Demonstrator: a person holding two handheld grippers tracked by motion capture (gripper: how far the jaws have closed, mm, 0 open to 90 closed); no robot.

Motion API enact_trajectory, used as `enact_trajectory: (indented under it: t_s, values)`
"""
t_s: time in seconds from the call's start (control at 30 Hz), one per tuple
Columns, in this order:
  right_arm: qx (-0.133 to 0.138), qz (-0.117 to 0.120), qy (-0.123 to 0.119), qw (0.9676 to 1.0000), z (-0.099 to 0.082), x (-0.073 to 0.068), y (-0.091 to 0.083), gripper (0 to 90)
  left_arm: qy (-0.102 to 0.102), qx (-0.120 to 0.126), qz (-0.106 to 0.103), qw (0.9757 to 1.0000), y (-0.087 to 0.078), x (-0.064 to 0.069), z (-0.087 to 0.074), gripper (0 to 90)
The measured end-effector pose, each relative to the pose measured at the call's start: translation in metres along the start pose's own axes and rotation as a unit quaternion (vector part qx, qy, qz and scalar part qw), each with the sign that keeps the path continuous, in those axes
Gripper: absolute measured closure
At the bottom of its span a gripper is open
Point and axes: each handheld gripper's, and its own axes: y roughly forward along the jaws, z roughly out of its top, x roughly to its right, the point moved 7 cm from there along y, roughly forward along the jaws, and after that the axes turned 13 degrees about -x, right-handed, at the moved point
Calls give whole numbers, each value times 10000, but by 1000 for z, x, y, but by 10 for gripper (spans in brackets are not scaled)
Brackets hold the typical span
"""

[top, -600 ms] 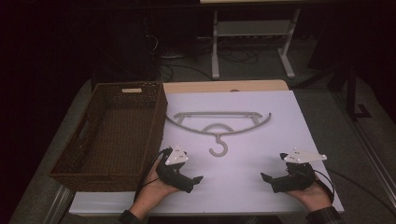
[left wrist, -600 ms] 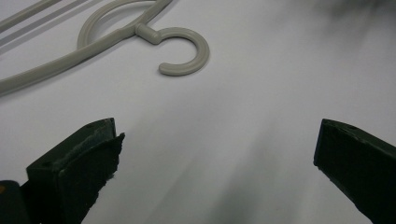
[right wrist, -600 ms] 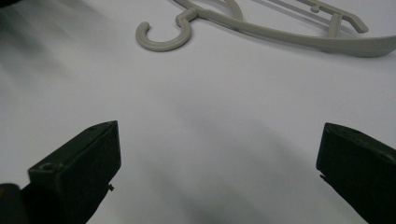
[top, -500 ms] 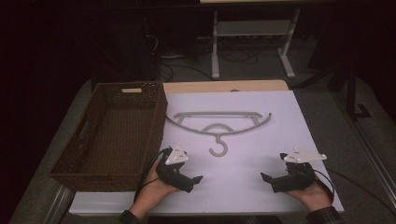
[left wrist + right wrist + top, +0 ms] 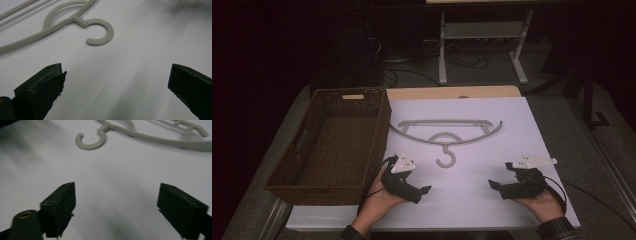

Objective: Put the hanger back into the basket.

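Observation:
A pale grey plastic hanger (image 5: 446, 134) lies flat on the white table (image 5: 477, 205), its hook (image 5: 445, 157) toward the person. My left gripper (image 5: 424, 192) rests near the front edge beside the basket, held in a hand, pointing right. In the left gripper view its jaws stand wide apart with nothing between them (image 5: 115, 82), the hook (image 5: 100, 31) ahead. My right gripper (image 5: 493, 186) sits at the front right, pointing left. Its jaws are wide apart and empty (image 5: 116, 205), with the hanger hook (image 5: 91, 141) ahead.
A dark brown wicker basket (image 5: 287, 172), empty, stands along the table's left side. A white metal stand (image 5: 482, 32) and cables are on the floor behind the table. Bare table surface lies between the two grippers.

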Motion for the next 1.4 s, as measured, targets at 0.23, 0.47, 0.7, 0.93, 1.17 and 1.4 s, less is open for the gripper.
enact_trajectory:
  t_s: [0.23,0.47,0.7,0.93,1.17,1.4]
  values:
    - [-182,363,-237,9989,24,-1,15,296,-20,52,4,10000,-5,0,-2,0]
    - [-175,743,-448,9961,58,0,33,446,-17,72,-10,10000,-7,0,-4,0]
    - [-283,938,-768,9922,94,-6,66,572,-41,82,-44,9999,-7,0,-4,0]
    - [-268,1182,-984,9877,137,-15,98,671,-40,69,-80,9999,-6,1,-4,0]
    - [-548,1097,-1147,9858,162,-14,133,720,-102,108,-99,9998,-7,-1,-4,0]
    - [-774,1064,-1280,9830,170,-12,157,737,-151,151,-109,9997,-8,-1,-3,0]
